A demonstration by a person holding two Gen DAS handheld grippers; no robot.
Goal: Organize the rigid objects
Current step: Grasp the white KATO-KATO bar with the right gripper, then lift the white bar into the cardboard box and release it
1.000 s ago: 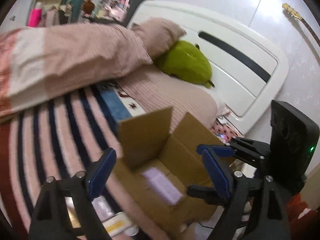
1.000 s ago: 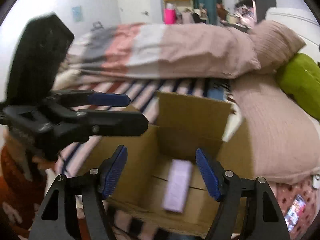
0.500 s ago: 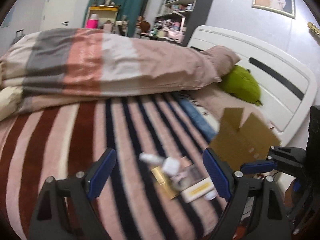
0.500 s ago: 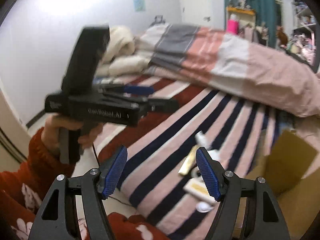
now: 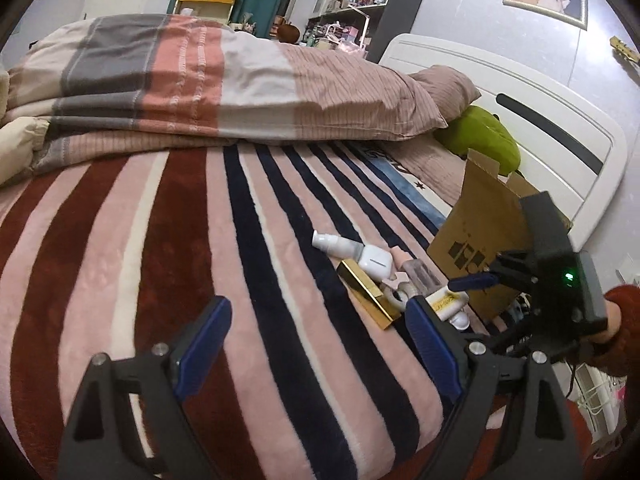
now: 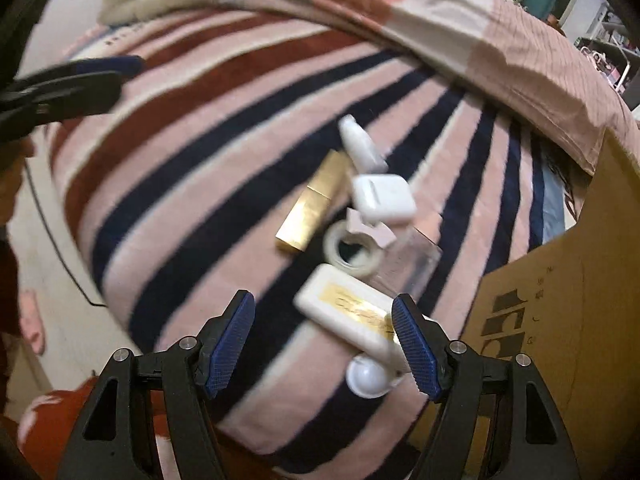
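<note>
A small pile lies on the striped blanket: a gold box (image 6: 313, 205) (image 5: 367, 290), a white earbud case (image 6: 383, 198) (image 5: 375, 260), a white pump bottle (image 6: 361, 145) (image 5: 336, 243), a tape roll (image 6: 352, 249), a clear bottle (image 6: 412, 265), a white tube with a gold label (image 6: 352, 311) and a round white cap (image 6: 369, 377). A cardboard box (image 6: 552, 320) (image 5: 484, 240) stands to their right. My right gripper (image 6: 324, 344) is open just above the near end of the tube. My left gripper (image 5: 316, 348) is open and empty over the blanket, left of the pile.
A folded duvet (image 5: 200, 80) and pillow (image 5: 444, 88) lie across the far side of the bed. A green plush (image 5: 480, 140) sits by the white headboard (image 5: 540, 120). The bed's near edge drops to the floor (image 6: 56, 280), where a cable runs.
Both grippers have swung away from the cardboard box holding a lilac item. The right one has come down over the pile on the blanket. Both stayed open.
</note>
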